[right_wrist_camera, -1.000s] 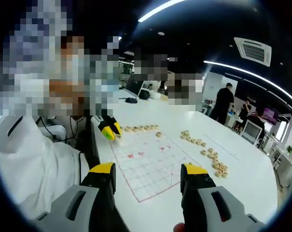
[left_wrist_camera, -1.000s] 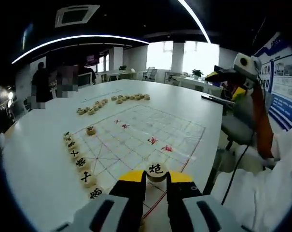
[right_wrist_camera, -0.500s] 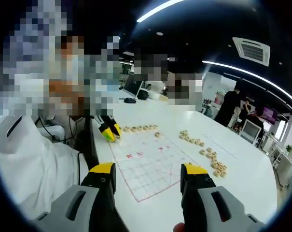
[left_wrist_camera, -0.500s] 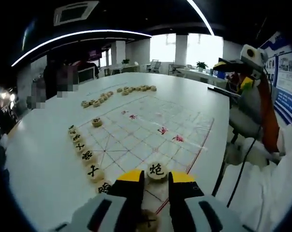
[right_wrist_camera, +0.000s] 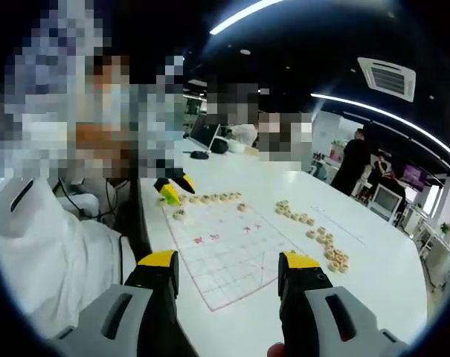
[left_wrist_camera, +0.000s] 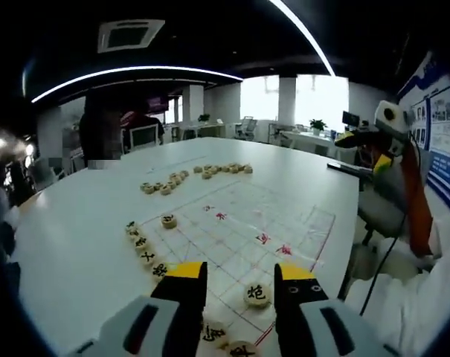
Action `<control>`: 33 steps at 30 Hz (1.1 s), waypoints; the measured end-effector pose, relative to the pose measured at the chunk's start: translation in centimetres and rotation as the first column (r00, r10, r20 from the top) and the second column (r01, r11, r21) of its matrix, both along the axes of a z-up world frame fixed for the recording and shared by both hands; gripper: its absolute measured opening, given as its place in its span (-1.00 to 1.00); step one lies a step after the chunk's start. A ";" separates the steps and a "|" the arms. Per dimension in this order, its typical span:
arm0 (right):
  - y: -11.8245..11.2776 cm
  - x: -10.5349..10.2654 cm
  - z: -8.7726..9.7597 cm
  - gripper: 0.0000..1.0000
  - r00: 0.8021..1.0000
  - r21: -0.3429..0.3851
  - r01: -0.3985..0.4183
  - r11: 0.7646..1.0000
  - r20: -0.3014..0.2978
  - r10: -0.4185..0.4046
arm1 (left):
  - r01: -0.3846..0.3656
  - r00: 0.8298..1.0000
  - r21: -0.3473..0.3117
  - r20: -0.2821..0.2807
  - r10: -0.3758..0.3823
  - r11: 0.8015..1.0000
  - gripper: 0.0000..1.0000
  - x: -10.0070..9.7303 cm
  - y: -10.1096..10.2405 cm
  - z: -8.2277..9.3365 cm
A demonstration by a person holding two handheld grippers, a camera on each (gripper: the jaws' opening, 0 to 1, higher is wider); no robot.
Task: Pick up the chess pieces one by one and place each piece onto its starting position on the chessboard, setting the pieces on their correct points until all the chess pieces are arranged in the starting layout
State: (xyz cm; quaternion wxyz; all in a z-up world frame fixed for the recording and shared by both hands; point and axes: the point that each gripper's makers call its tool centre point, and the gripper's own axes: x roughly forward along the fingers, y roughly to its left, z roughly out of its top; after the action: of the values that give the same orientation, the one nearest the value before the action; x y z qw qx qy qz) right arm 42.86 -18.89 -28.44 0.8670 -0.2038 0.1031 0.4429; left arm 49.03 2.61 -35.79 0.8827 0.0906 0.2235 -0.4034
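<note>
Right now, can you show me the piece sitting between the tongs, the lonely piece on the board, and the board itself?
Piece between the tongs (left_wrist_camera: 256, 294), left gripper view, its lettered top.
Lonely piece (left_wrist_camera: 169, 221), left gripper view, its top face.
Chessboard (left_wrist_camera: 232, 227), left gripper view, bare grid squares.

My left gripper (left_wrist_camera: 238, 279) has yellow tips over black jaws on a grey body; my right gripper (right_wrist_camera: 228, 269) is coloured the same. Low in the left gripper view, the chessboard (left_wrist_camera: 239, 227) is white with thin red grid lines and red characters. The chess pieces (left_wrist_camera: 256, 295) are pale tan discs marked with black characters. The table (left_wrist_camera: 83, 223) is plain white.
</note>
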 end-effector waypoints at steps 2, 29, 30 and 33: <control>0.0 0.0 0.0 0.08 1.000 0.000 0.001 1.000 0.000 -0.001 | -0.005 1.000 0.003 0.016 0.005 1.000 -0.25 0.5 0.0 0.6; -1.5 0.5 0.6 0.09 0.999 0.029 0.042 0.999 0.006 -0.042 | -0.148 0.986 0.053 0.080 0.143 0.988 -0.22 16.5 -2.8 1.2; -1.6 0.6 0.6 0.09 0.999 0.030 0.044 0.999 0.006 -0.044 | -0.150 0.986 0.054 0.080 0.145 0.987 -0.22 17.1 -2.9 1.0; -1.7 0.7 0.6 0.09 0.999 0.037 0.050 0.998 0.005 -0.050 | -0.156 0.986 0.061 0.075 0.151 0.986 -0.22 18.6 -3.4 0.3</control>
State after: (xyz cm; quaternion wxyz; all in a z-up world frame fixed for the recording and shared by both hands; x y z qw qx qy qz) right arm 43.54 -20.63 -27.79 0.8818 -0.1865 0.0973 0.4222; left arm 67.63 -0.80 -35.52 0.9149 0.1168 0.2120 -0.3230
